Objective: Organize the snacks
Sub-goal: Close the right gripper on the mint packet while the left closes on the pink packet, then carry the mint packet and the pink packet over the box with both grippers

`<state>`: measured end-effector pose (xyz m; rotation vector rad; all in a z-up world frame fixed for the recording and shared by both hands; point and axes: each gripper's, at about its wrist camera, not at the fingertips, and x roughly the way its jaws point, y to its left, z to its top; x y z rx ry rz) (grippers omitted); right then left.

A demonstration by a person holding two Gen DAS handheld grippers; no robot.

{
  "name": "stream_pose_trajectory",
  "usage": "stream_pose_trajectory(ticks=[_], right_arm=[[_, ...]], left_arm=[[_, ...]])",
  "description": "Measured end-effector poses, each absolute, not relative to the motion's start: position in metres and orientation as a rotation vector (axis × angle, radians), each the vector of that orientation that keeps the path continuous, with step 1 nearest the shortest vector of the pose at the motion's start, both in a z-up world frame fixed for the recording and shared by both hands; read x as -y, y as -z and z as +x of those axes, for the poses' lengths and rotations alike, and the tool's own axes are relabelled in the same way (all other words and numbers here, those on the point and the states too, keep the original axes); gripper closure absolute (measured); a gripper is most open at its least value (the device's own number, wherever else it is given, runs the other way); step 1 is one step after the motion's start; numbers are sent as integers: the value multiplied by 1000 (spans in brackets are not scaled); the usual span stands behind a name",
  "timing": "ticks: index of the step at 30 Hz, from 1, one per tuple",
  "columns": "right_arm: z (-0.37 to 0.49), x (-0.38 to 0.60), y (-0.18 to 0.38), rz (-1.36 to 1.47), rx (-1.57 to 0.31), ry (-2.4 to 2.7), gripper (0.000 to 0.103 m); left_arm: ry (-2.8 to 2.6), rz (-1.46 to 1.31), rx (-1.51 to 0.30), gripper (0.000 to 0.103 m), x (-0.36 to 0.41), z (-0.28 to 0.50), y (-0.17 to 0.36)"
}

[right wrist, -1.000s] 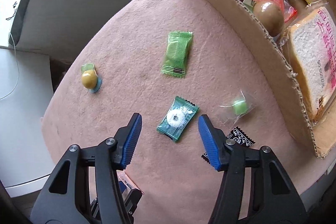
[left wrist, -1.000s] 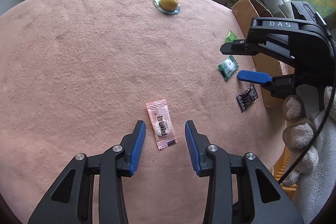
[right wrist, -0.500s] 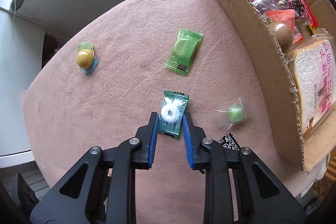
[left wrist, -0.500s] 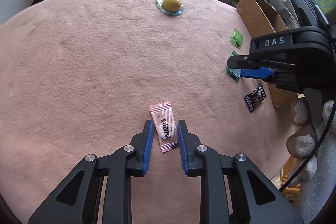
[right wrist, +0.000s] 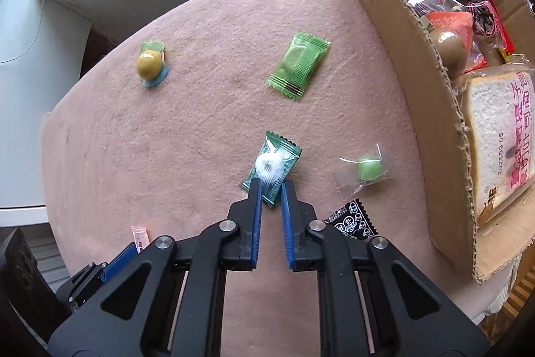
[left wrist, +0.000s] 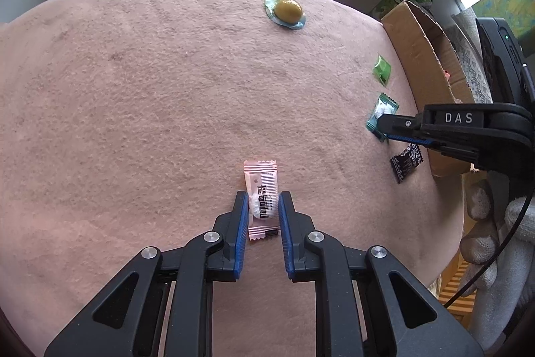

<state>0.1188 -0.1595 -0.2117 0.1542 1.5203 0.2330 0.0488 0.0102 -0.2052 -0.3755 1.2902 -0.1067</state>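
Observation:
A pink candy packet [left wrist: 260,183] lies on the pink cloth [left wrist: 133,89]. My left gripper [left wrist: 263,199] points down at it, its jaws closing, with both blue pads against the packet's long sides. A dark green mint packet [right wrist: 272,159] lies near the cardboard box [right wrist: 401,39]. My right gripper [right wrist: 271,186] is closing too, and its pads pinch that packet's near end. In the left wrist view the right gripper [left wrist: 384,126] sits on the mint packet [left wrist: 383,109]. The box holds several snacks.
Loose on the cloth are a light green packet [right wrist: 297,71], an olive-yellow ball candy [right wrist: 149,64], a clear-wrapped green candy [right wrist: 367,169] and a black packet [right wrist: 352,219]. A gloved hand [left wrist: 485,223] holds the right gripper. The cloth's edge drops off behind the ball candy.
Both grippers' jaws went from wide apart to closed, the left on the pink packet and the right on the mint packet. The right gripper rolled and shifted a little.

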Motion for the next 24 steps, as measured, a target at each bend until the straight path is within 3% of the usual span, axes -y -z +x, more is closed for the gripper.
stream_pose_trajectory(ticks=[2, 12, 16, 24], right_arm=[[115, 160, 211, 140, -1516, -248, 97], [106, 186, 214, 253, -1519, -280, 97], [117, 197, 211, 293, -1512, -246, 66], [140, 193, 218, 275, -1533, -187, 65]], left_arm=[[98, -385, -1292, 87, -15, 48, 205], [80, -396, -1282, 87, -24, 45, 200], [79, -400, -1285, 87, -23, 45, 200], [76, -410, -1289, 87, -23, 46, 202]])
